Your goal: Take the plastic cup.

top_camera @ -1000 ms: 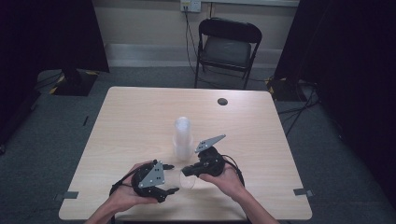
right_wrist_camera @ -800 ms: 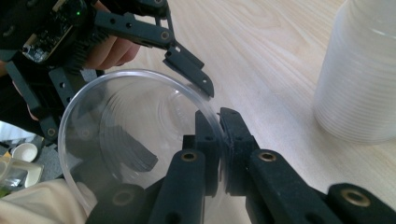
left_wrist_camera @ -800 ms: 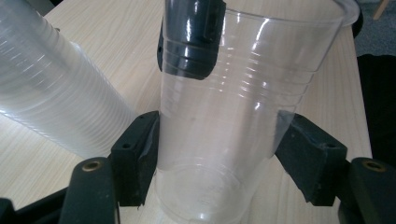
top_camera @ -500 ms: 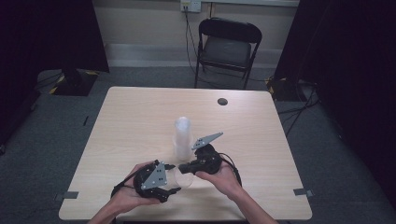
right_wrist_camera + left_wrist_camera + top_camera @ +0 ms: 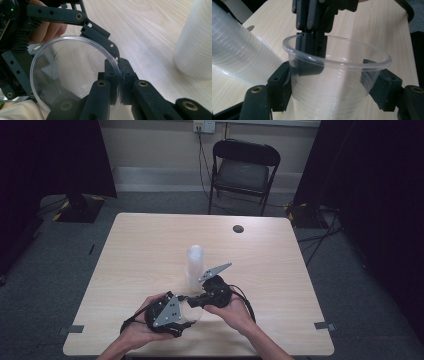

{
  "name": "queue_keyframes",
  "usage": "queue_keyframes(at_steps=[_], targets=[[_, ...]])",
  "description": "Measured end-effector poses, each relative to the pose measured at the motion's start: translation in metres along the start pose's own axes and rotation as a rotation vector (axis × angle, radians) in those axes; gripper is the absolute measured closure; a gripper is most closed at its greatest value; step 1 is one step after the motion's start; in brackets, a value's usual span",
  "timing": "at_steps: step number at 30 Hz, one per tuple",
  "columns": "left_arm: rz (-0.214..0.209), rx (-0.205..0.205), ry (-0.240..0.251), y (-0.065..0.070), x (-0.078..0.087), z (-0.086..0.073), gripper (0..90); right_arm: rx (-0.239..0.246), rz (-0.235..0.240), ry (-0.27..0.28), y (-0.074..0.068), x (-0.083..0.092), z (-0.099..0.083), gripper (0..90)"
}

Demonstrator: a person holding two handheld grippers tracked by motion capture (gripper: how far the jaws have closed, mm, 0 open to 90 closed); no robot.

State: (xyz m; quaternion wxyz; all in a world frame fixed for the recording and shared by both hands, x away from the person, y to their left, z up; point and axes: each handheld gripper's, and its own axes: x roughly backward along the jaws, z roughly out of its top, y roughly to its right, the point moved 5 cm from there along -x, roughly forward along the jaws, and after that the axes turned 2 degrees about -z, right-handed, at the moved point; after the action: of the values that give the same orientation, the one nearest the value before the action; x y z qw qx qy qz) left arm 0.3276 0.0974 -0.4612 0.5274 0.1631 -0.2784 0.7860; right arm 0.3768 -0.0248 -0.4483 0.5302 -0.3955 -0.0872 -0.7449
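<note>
**Both claws on one clear cup, near edge of tabletop**

Clear plastic cup [image 5: 337,75] sits between the two hands, low over the near part of the tabletop [image 5: 140,250]. Left claw [image 5: 182,312] straddles the cup's body, a pad pressing on each side of the wall, so it holds at a middling width. Its jaws have just been closing a little on the cup.

Right claw [image 5: 117,75] comes in from the cup's open end, pinched tight on the rim: one finger inside the wall, one outside.

Key relation: the cup's long axis runs roughly along the line from the left claw toward the right one, mouth facing the right. Any pull by the right claw would go along that axis, away from the left. I judge a cup is being peeled out of another.

Tall stack of cups [image 5: 195,267] stands upright just beyond the hands, apart from both.
</note>
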Motion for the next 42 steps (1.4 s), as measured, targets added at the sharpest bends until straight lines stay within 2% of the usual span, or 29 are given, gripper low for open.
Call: queue_keyframes(at_steps=[1, 5, 8, 11, 14, 16, 21, 22, 23, 24, 25, 29, 30, 34, 35, 36, 39, 40, 41, 42], targets=[[0.001, -0.009, -0.016, 0.000, 0.000, -0.001, 31.2, -0.002, -0.012, -0.004, 0.000, -0.001, 0.000, 87.1], [-0.001, -0.002, -0.009, 0.000, -0.001, -0.002, 34.6, -0.013, -0.020, 0.003, 0.001, -0.001, -0.001, 84.2], [0.007, 0.019, -0.009, -0.003, -0.001, -0.006, 34.8, -0.021, -0.026, 0.017, 0.002, 0.000, -0.001, 79.7], [0.008, 0.022, -0.015, -0.004, -0.001, -0.008, 34.8, -0.026, -0.031, 0.034, 0.003, 0.003, -0.001, 75.4], [0.012, 0.051, -0.007, -0.006, 0.000, -0.011, 34.7, -0.030, -0.035, 0.050, 0.004, 0.006, 0.000, 73.4], [0.013, 0.054, -0.007, -0.007, 0.000, -0.012, 34.8, -0.030, -0.039, 0.054, 0.004, 0.007, 0.000, 72.8], [0.018, 0.123, 0.004, -0.017, 0.003, -0.020, 34.7, -0.033, -0.042, 0.103, 0.005, 0.015, -0.001, 70.5], [0.018, 0.123, 0.004, -0.017, 0.003, -0.020, 34.8, -0.035, -0.041, 0.113, 0.005, 0.016, -0.001, 70.3], [0.019, 0.151, 0.010, -0.020, 0.004, -0.023, 34.8, -0.036, -0.041, 0.121, 0.006, 0.018, -0.001, 69.6], [0.019, 0.151, 0.010, -0.020, 0.004, -0.023, 34.7, -0.039, -0.045, 0.126, 0.006, 0.020, -0.001, 69.2], [0.019, 0.175, 0.008, -0.023, 0.006, -0.026, 34.7, -0.037, -0.047, 0.135, 0.007, 0.021, -0.002, 69.0], [0.030, 0.202, 0.023, -0.029, 0.010, -0.029, 34.7, -0.047, -0.050, 0.160, 0.009, 0.027, -0.002, 68.3], [0.039, 0.240, 0.045, -0.032, 0.012, -0.030, 34.7, -0.052, -0.057, 0.173, 0.012, 0.030, -0.003, 67.3], [0.060, 0.264, 0.049, -0.039, 0.017, -0.033, 34.7, -0.066, -0.073, 0.182, 0.018, 0.035, -0.007, 65.4], [0.069, 0.300, 0.063, -0.042, 0.019, -0.035, 34.7, -0.068, -0.080, 0.184, 0.019, 0.036, -0.009, 64.7], [0.081, 0.302, 0.060, -0.045, 0.021, -0.036, 34.7, -0.072, -0.085, 0.186, 0.020, 0.037, -0.010, 63.9], [0.101, 0.347, 0.078, -0.051, 0.024, -0.038, 34.7, -0.086, -0.103, 0.193, 0.024, 0.040, -0.015, 61.3], [0.101, 0.347, 0.078, -0.051, 0.024, -0.038, 34.7, -0.086, -0.103, 0.193, 0.024, 0.040, -0.015, 61.3], [0.111, 0.372, 0.092, -0.055, 0.026, -0.040, 34.7, -0.090, -0.115, 0.197, 0.026, 0.042, -0.019, 58.3], [0.111, 0.372, 0.092, -0.055, 0.026, -0.040, 34.7, -0.090, -0.115, 0.197, 0.026, 0.042, -0.019, 58.3]])
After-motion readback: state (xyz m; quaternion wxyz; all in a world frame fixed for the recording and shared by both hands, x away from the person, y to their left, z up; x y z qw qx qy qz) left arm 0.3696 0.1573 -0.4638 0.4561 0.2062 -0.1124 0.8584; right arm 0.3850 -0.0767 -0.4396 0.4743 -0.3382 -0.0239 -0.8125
